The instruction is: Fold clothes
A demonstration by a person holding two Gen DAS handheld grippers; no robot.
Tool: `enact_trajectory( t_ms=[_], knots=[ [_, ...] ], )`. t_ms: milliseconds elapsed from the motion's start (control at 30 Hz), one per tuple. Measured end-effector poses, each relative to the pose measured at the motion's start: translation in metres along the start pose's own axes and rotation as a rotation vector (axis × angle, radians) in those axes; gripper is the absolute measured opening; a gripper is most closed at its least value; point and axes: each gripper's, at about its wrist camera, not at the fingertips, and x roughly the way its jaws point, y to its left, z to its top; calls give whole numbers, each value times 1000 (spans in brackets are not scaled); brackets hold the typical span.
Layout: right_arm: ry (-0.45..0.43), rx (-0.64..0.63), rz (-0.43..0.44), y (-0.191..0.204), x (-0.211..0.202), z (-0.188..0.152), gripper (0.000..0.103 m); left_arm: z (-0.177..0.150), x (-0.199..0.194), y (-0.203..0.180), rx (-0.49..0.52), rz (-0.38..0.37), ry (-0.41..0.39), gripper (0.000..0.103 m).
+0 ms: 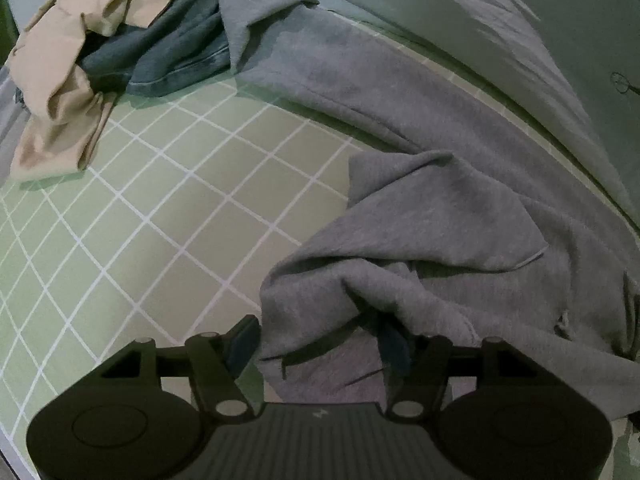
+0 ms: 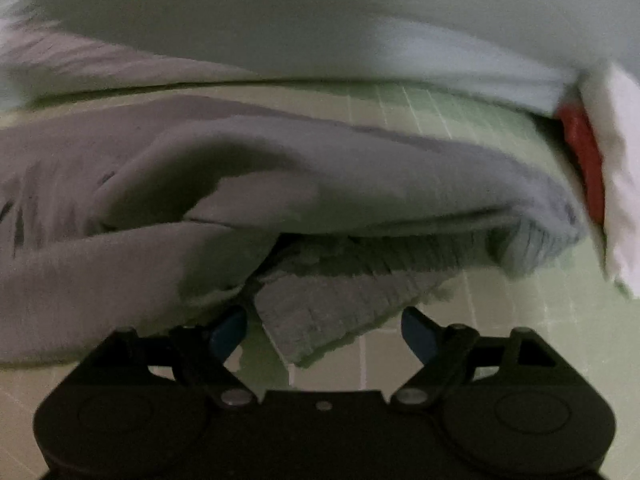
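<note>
A grey sweatshirt (image 1: 420, 216) lies crumpled on the green checked bed sheet (image 1: 160, 208). My left gripper (image 1: 320, 340) is open, its jaws wide apart, with a bunched fold of the grey cloth lying between the fingers; the right finger (image 1: 394, 346) is partly under the cloth. In the right wrist view the sweatshirt (image 2: 280, 184) fills the middle, and its ribbed hem (image 2: 332, 312) hangs between the fingers of my right gripper (image 2: 324, 334), which is open and not clamped on it.
A beige garment (image 1: 68, 68) and a dark blue-grey garment (image 1: 176, 48) lie piled at the far left. A pale green duvet (image 1: 540, 32) lies behind the sweatshirt, also in the right wrist view (image 2: 320, 32). A red and white item (image 2: 588, 160) sits at right.
</note>
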Motion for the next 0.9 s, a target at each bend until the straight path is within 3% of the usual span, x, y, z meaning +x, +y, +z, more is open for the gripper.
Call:
enact_trajectory(
  t_ms=[33, 67, 100, 133, 167, 200, 233, 400, 633, 733, 900],
  knots=[
    [-18, -32, -8, 4, -2, -1, 84, 0, 0, 0, 0, -8, -2, 57],
    [-37, -63, -12, 6, -3, -3, 73, 0, -1, 0, -1, -18, -2, 51],
    [-58, -84, 1, 6, -4, -4, 60, 0, -1, 0, 0, -29, -2, 42],
    [-76, -102, 10, 5, -5, -4, 34, 0, -2, -1, 1, -43, -2, 35],
    [-86, -109, 4, 2, -6, -3, 28, 0, -4, -1, 1, -56, -4, 14],
    [-95, -116, -2, -1, -8, -2, 20, 0, -6, -1, -1, -65, -10, 6],
    [-105, -121, -10, -3, -9, -1, 9, -1, -9, 0, -2, -74, -15, 6],
    [-204, -11, -96, -40, -45, -4, 8, -4, -37, 14, -29, -83, -105, 4],
    [-305, 136, -295, -116, -104, -30, 7, -21, -83, 79, -172, -75, -194, 4],
    [-253, 186, -331, -137, -109, -51, 7, -39, -85, 103, -207, -33, -174, 4],
    [-99, 242, -291, -140, -101, -103, 8, -70, -79, 132, -283, -50, -110, 4]
  ],
)
